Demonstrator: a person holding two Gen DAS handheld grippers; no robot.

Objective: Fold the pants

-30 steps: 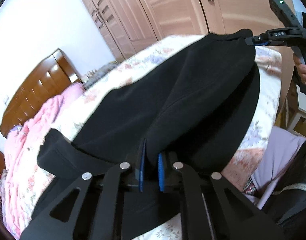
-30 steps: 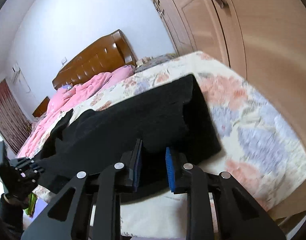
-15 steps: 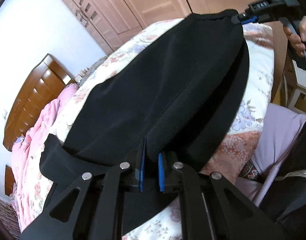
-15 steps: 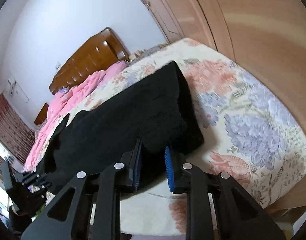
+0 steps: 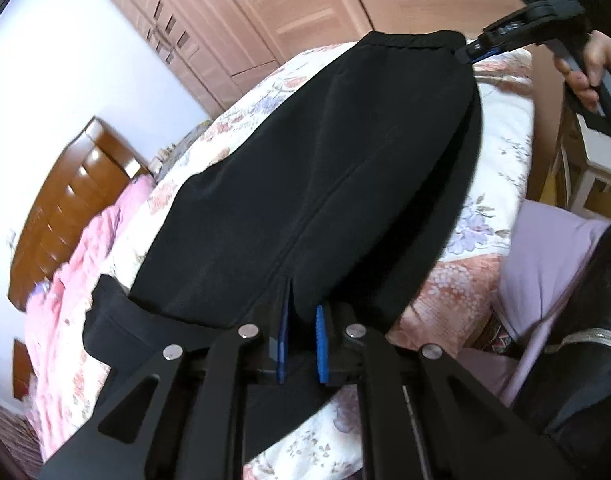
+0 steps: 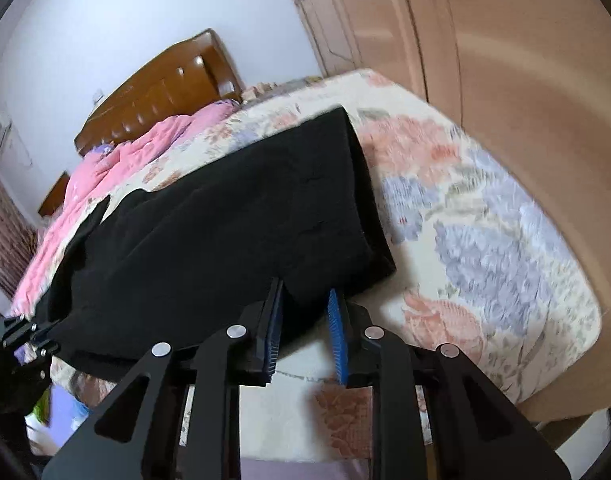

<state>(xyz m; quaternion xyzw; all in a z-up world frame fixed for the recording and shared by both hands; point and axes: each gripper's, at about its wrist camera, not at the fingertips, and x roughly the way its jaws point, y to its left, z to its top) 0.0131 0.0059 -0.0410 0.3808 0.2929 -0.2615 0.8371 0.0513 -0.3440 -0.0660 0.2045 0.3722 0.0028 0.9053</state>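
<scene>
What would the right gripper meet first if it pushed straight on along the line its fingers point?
The black pants: the right gripper already grips their edge, and the cloth fills the line ahead. Beyond lies the floral bedspread; depth there is unclear.

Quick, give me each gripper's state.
Left gripper: shut on the pants.
Right gripper: shut on the pants' other end.
</scene>
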